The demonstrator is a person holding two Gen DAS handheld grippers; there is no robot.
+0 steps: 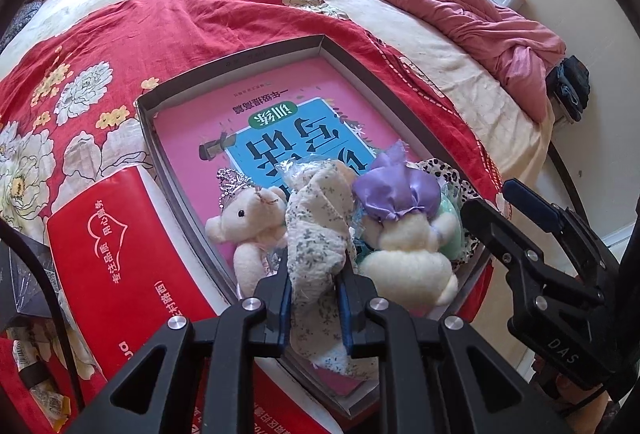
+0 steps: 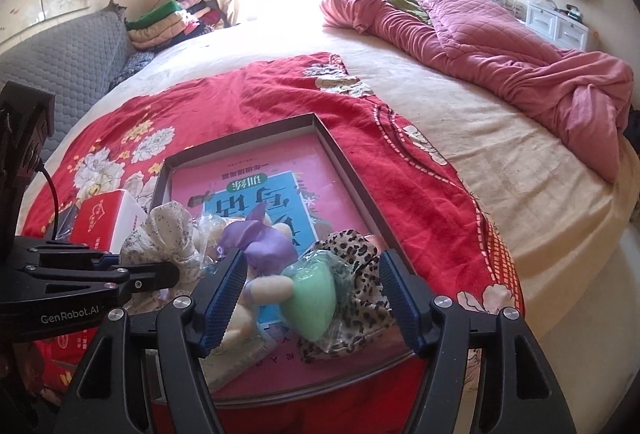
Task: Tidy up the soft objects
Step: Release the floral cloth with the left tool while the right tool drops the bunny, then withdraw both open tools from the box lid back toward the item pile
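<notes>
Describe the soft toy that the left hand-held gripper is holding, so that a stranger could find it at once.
On the red floral blanket lies a shallow grey box with a pink book inside. At its near end, among the plush toys, the left hand-held gripper is shut on a floral cloth toy. Its cream fabric with tiny grey-blue flowers sets it apart from the fluffy neighbours.

The left gripper [image 1: 314,298] has its two blue-padded fingers [image 1: 285,308] drawn close together, pinching a floral cloth bundle [image 1: 318,234] that stands up between them and rises past the tips. The right gripper [image 2: 314,300] has its jaws spread wide, blue ribbed pads [image 2: 224,298] facing inward with nothing clamped between them. From the right gripper's view the left one reaches in from its left side, tips level with its own.
</notes>
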